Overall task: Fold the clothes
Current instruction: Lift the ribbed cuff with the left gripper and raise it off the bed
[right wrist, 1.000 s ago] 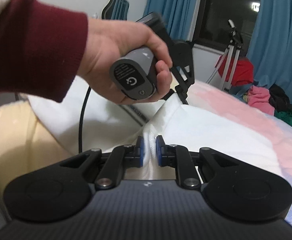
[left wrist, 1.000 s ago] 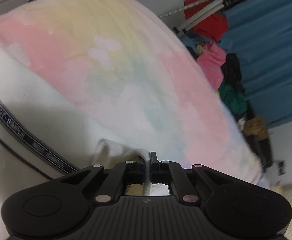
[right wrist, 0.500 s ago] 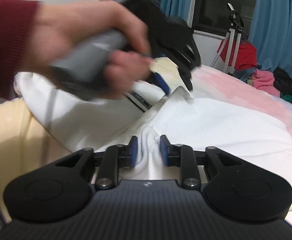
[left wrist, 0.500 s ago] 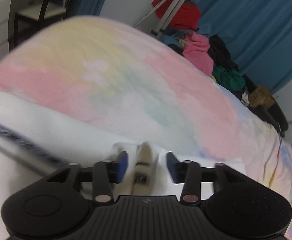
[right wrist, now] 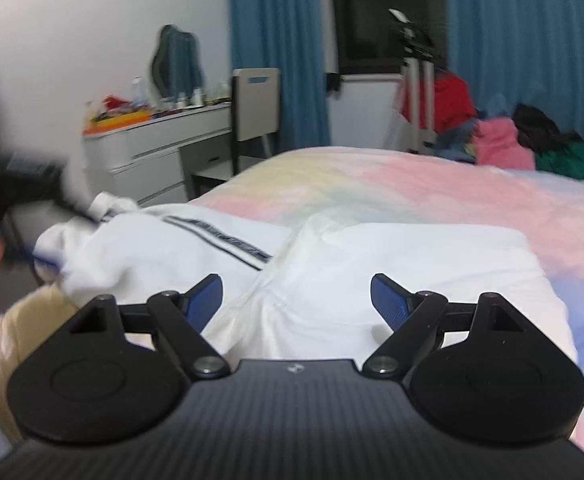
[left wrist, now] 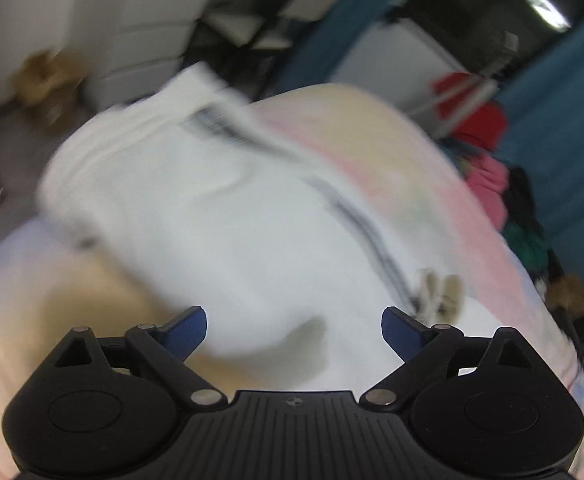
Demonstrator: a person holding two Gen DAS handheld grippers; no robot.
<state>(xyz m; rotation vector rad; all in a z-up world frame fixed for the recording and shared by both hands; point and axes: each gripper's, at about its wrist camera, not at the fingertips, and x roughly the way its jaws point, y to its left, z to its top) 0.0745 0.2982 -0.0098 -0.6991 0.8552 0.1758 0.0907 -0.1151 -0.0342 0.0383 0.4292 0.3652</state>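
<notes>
Ahead of the left gripper (left wrist: 294, 330), in the left wrist view, lies a white garment (left wrist: 220, 216) spread on a bed w/ a pastel cover (left wrist: 432, 184). Jaws stand wide & are opening, blue pads (left wrist: 186, 330) well apart; nothing is pinched, the white cloth just lies below and beyond the gap. A dark printed stripe (left wrist: 356, 220) runs along the garment, ahead & slightly right of the gripper. Pic is blurred, so folds are hard to read. Far right past the bed: a pile of clothes (left wrist: 504, 196) and a blue curtain (left wrist: 564, 120).

Straight in front of the right gripper (right wrist: 296, 302), in the right wrist view, the same white garment (right wrist: 372, 260) sits on the bed's near end, bunched w/ one part lying over another. Jaws wide & opening, pads clear of the cloth; the fabric lies under the gap, not gripped. The stripe (right wrist: 220, 240) runs ahead-left of the fingers. Far left, at the garment's far end, the left gripper (right wrist: 24, 196) shows as a dark blur; whether it touches the cloth I can't tell. Beyond the bed: a white desk (right wrist: 160, 148) and chair (right wrist: 256, 108) ahead-left, the clothes pile (right wrist: 500, 144) ahead-right, blue curtains (right wrist: 276, 40) behind.
</notes>
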